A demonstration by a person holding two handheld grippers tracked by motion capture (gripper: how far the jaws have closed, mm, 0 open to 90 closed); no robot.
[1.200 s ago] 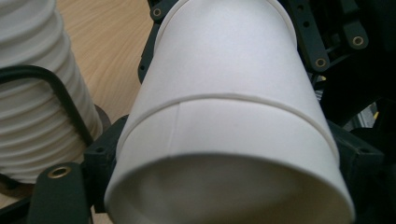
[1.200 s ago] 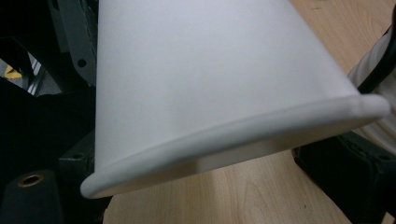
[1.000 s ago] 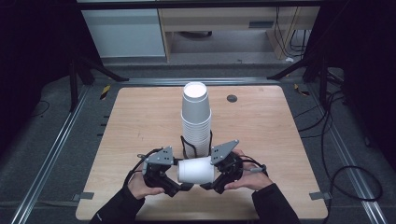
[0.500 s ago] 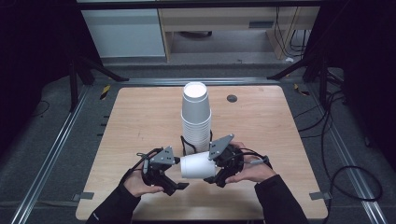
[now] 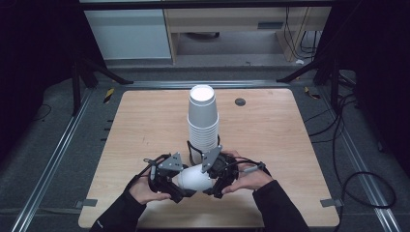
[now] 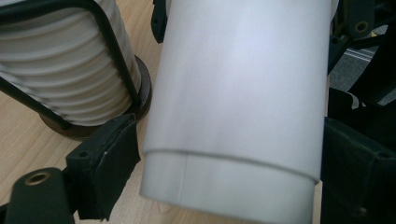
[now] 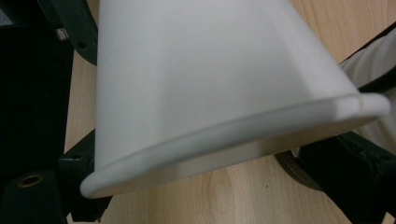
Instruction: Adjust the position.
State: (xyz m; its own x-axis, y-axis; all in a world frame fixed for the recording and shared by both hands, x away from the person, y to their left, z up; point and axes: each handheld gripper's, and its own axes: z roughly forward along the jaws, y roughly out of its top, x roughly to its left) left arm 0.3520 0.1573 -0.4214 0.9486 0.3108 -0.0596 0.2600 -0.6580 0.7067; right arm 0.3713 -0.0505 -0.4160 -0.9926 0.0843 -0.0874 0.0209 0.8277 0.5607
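Note:
A white paper cup lies on its side just above the wooden table, near the front edge. My left gripper is shut on its narrow base end, with a pad pressed to the wall. From the right, my right gripper is shut on the rolled rim end. Right behind both grippers, a tall stack of white cups stands upright in a black wire holder. The stack's ribbed rims show at the left of the left gripper view.
A small black round disc lies on the table at the back right. Metal rails run along both sides of the table, and cables lie on the floor to the right. A white cabinet stands beyond the far edge.
The right gripper has shifted left toward the left gripper, and the cup between them has turned and shifted a little left. The left hand has stayed almost still.

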